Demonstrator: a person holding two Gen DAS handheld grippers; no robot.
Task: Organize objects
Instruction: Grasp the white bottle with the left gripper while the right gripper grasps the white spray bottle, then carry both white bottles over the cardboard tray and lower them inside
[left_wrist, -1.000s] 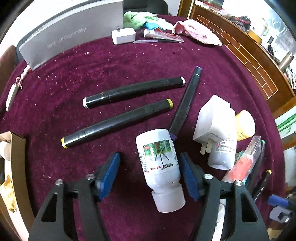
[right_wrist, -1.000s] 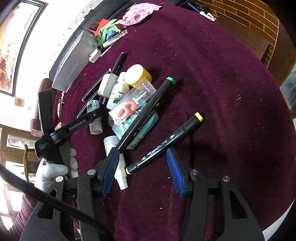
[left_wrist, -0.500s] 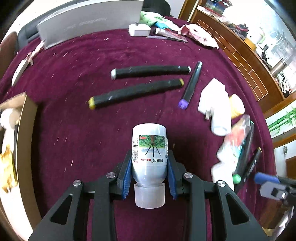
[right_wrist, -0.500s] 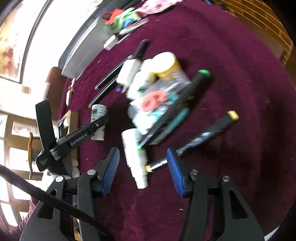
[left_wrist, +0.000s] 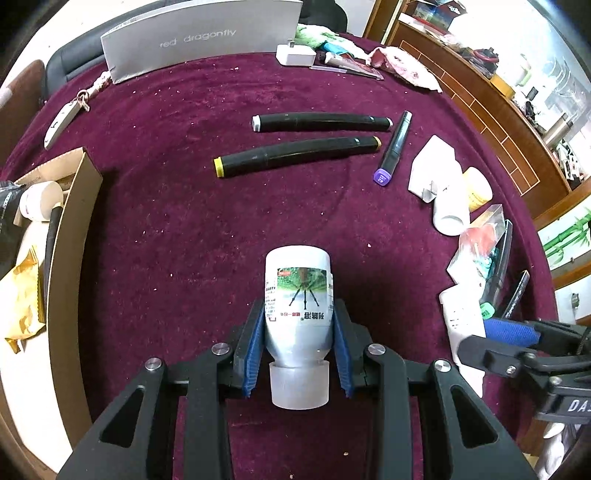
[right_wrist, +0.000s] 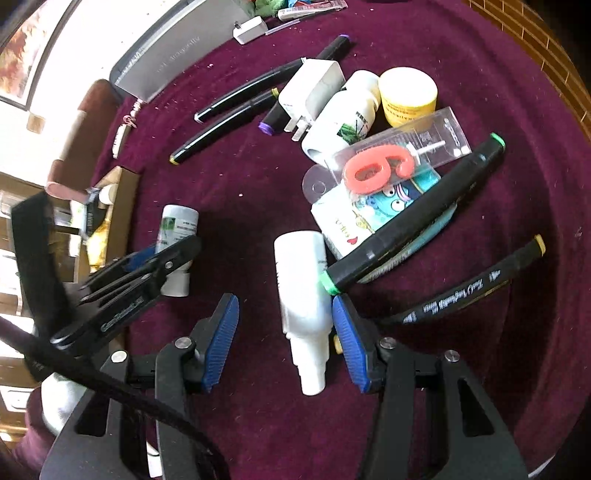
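Note:
My left gripper (left_wrist: 298, 345) is shut on a small white bottle (left_wrist: 297, 295) with a green picture label, cap toward me, held over the maroon cloth. The same bottle (right_wrist: 177, 229) and gripper show at the left of the right wrist view. My right gripper (right_wrist: 284, 339) is open, its blue pads on either side of a white tube (right_wrist: 304, 295) lying on the cloth. A green-capped black marker (right_wrist: 413, 218) rests across a pile beside the tube. A yellow-capped marker (right_wrist: 476, 282) lies to the right.
A cardboard box (left_wrist: 70, 258) with packets stands at the left. Three black markers (left_wrist: 295, 155) lie mid-cloth. A white plug adapter (right_wrist: 310, 88), white bottle (right_wrist: 340, 122), yellow jar (right_wrist: 408, 96) and packaged red candle (right_wrist: 373, 170) form the pile. A grey box (left_wrist: 199, 37) stands at the back.
My left gripper has closed on the white bottle and carried it leftward, away from the pile. My right gripper has moved left off the yellow-capped marker and now straddles the white tube.

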